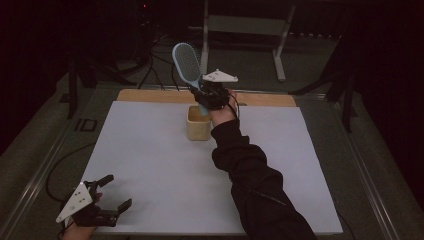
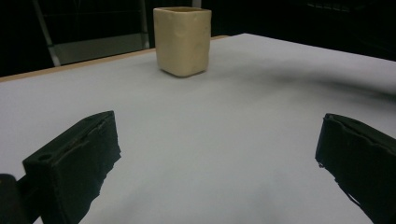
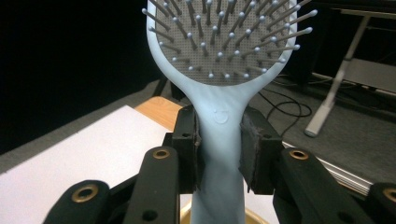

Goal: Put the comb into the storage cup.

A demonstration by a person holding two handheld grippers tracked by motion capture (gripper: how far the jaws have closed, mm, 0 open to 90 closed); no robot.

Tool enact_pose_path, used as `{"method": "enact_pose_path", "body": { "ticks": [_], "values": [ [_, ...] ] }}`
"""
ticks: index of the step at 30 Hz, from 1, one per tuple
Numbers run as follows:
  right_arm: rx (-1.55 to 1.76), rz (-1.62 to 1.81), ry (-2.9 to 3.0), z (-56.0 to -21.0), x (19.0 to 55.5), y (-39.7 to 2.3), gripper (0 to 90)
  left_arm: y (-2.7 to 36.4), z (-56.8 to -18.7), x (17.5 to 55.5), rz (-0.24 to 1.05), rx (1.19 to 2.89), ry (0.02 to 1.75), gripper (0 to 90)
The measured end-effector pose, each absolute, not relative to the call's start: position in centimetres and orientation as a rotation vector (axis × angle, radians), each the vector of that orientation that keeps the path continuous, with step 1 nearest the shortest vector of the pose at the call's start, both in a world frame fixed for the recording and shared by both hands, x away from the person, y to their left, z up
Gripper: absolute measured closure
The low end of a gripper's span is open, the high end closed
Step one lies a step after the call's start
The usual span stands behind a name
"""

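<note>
A pale blue hairbrush [image 1: 186,62] stands upright above a cream square cup [image 1: 198,123] at the back middle of the white table. My right gripper [image 1: 206,97] is shut on the brush's handle [image 3: 219,140], bristle head up, with the handle's lower end reaching down into the cup's mouth [image 3: 254,217]. My left gripper [image 1: 116,192] rests open at the table's near left corner, nothing between its jaws. In the left gripper view the cup [image 2: 182,39] stands far ahead, and that gripper [image 2: 217,154] spreads wide over bare white surface.
The white sheet [image 1: 150,165] covers the table, with a wooden strip [image 1: 150,95] along the far edge. A metal stand [image 1: 245,25] and cables [image 1: 155,65] lie on the floor beyond. A dark sleeve [image 1: 255,185] crosses the table's right half.
</note>
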State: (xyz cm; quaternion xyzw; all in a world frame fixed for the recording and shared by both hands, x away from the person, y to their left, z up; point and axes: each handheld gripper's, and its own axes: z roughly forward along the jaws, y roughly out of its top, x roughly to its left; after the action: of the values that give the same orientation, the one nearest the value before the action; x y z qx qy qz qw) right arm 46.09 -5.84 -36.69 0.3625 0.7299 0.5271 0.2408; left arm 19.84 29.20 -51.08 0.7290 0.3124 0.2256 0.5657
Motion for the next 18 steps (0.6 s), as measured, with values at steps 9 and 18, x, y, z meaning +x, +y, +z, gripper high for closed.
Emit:
{"method": "enact_pose_path", "body": {
  "ticks": [9, 18],
  "values": [
    [0.988, 1.476, 1.975, -36.4, 47.4, -4.6, 70.1, 29.2, -51.1, 19.8, 0.528, 1.712, 0.734, 0.0],
    [1.026, 1.517, 1.893, -36.4, 48.1, -4.1, 70.1, 29.3, -51.1, 19.8, 0.527, 1.706, 0.732, 0.0]
  ]
}}
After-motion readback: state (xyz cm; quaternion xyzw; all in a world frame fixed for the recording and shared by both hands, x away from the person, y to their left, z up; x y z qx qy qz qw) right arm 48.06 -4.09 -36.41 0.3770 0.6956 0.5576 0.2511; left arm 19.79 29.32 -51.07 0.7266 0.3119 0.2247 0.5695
